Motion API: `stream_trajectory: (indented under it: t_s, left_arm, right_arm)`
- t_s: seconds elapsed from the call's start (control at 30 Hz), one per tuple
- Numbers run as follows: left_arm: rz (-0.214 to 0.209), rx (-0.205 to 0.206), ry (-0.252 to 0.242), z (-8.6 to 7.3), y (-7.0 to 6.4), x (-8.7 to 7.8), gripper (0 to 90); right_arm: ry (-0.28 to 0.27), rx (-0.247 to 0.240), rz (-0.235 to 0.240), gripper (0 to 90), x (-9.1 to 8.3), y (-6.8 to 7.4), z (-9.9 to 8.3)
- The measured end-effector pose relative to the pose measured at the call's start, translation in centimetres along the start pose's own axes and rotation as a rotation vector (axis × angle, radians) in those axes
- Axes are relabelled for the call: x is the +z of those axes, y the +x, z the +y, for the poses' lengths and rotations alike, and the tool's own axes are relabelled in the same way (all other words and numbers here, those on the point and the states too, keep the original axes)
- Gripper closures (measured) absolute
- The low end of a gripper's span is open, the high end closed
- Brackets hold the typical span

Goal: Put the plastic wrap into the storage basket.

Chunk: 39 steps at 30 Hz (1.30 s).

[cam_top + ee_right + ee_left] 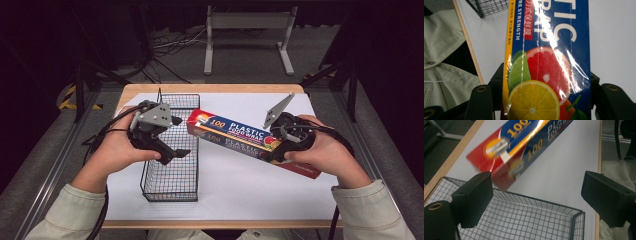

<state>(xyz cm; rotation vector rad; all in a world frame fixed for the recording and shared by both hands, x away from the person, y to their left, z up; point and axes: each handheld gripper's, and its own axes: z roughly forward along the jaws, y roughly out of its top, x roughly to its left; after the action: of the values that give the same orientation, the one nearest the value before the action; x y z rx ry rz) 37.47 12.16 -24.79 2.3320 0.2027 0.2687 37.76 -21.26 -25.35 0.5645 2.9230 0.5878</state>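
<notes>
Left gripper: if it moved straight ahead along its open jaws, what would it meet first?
Probably the plastic wrap box held by the right gripper; its red end hangs ahead of the left gripper, above the basket. Depth is uncertain.

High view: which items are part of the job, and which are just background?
In the job: plastic wrap box, clamped by the right gripper; wire basket; open left gripper over it.
Background: metal stand, floor cables.

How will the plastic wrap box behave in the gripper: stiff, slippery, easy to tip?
The plastic wrap box probably stays stiff: it spans unsupported from the right gripper. Its glossy film may be slippery. Held near one end, the long box could pivot downward.
</notes>
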Motion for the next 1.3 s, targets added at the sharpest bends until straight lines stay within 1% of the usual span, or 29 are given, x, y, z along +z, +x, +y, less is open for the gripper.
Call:
stream_trajectory:
  t_s: [0.07,0.1,0.13,0.2,0.33,0.37,0.4,0.43,0.47,0.53,0.6,0.63,0.67,0.73,0.8,0.9,0.97,1.0,1.03,1.1,1.13,1.17,1.2,1.23,1.27,1.3]
  left_arm:
    - [-0.025,0.026,0.007,0.6,-0.1,0.6,6.4]
    - [-0.032,0.028,0.027,1.0,-0.3,0.9,4.5]
    - [-0.053,0.049,0.040,1.4,-0.5,1.4,5.7]
    - [-0.064,0.077,0.055,2.0,-0.8,1.9,5.4]
    - [-0.094,0.111,0.064,3.1,-1.2,3.0,5.4]
    - [-0.094,0.111,0.064,3.1,-1.2,3.0,5.3]
    - [-0.095,0.114,0.074,3.3,-1.3,3.2,5.3]
    - [-0.093,0.120,0.086,3.4,-1.4,3.4,5.0]
    - [-0.105,0.105,0.090,3.5,-1.5,3.7,4.8]
    - [-0.106,0.100,0.090,3.6,-1.5,3.9,4.8]
    - [-0.109,0.098,0.110,3.7,-1.7,4.5,4.9]
    - [-0.120,0.097,0.122,3.8,-1.8,4.9,5.0]
    - [-0.120,0.097,0.122,3.8,-1.8,4.9,5.5]
    - [-0.148,0.122,0.147,3.6,-2.0,5.3,5.0]
    - [-0.149,0.117,0.164,3.5,-2.0,5.7,5.7]
    - [-0.156,0.109,0.177,3.5,-2.0,6.2,5.7]
    - [-0.149,0.115,0.194,3.4,-2.0,6.5,5.7]
    - [-0.140,0.123,0.207,3.4,-2.0,6.7,5.7]
    - [-0.139,0.136,0.211,3.4,-1.9,6.8,6.1]
    - [-0.147,0.145,0.211,3.4,-1.9,7.0,6.7]
    - [-0.148,0.144,0.220,3.5,-2.0,7.1,6.9]
    - [-0.152,0.154,0.226,3.6,-2.0,7.3,7.2]
    - [-0.151,0.158,0.233,3.7,-2.0,7.4,7.5]
    - [-0.151,0.158,0.233,3.7,-2.0,7.4,8.0]
    - [-0.170,0.169,0.259,3.9,-2.1,7.8,9.7]
    - [-0.170,0.169,0.259,3.9,-2.1,7.8,10.2]
  right_arm:
    - [0.003,-0.024,0.010,41.6,0.1,0.3,0.2]
    - [0.003,-0.045,0.011,41.6,0.1,0.5,0.3]
    - [0.003,-0.070,0.011,41.6,0.2,0.6,0.4]
    - [0.006,-0.104,0.018,41.5,0.3,1.0,0.3]
    - [0.027,-0.146,0.028,41.5,0.8,1.6,0.4]
    - [0.032,-0.154,0.039,41.4,1.0,1.6,0.5]
    - [0.032,-0.154,0.039,41.4,1.0,1.6,0.5]
    - [0.030,-0.166,0.042,41.4,1.1,1.9,0.5]
    - [0.024,-0.174,0.047,41.4,1.1,2.0,0.5]
    - [0.018,-0.182,0.047,41.4,1.2,2.1,0.4]
    - [0.017,-0.207,0.058,41.4,1.3,2.4,0.5]
    - [0.018,-0.211,0.063,41.4,1.3,2.5,0.5]
    - [0.018,-0.211,0.063,41.4,1.3,2.5,0.5]
    - [0.020,-0.221,0.071,41.4,1.3,2.7,0.8]
    - [0.019,-0.224,0.074,41.4,1.3,2.8,1.0]
    - [0.010,-0.232,0.079,41.4,1.2,2.9,1.3]
    - [0.005,-0.235,0.081,41.4,1.2,2.9,1.4]
    - [0.004,-0.232,0.079,41.4,1.2,2.9,1.4]
    - [0.002,-0.234,0.080,41.4,1.1,3.0,1.5]
    - [-0.007,-0.236,0.086,41.4,1.1,3.0,1.6]
    - [-0.007,-0.237,0.085,41.4,1.0,3.0,1.7]
    - [-0.007,-0.248,0.088,41.4,1.1,3.0,1.8]
    - [-0.004,-0.248,0.085,41.4,1.1,3.1,1.8]
    - [-0.001,-0.253,0.086,41.4,1.2,3.1,1.9]
    - [0.002,-0.254,0.089,41.4,1.2,3.2,1.9]
    - [0.002,-0.254,0.089,41.4,1.2,3.2,1.9]
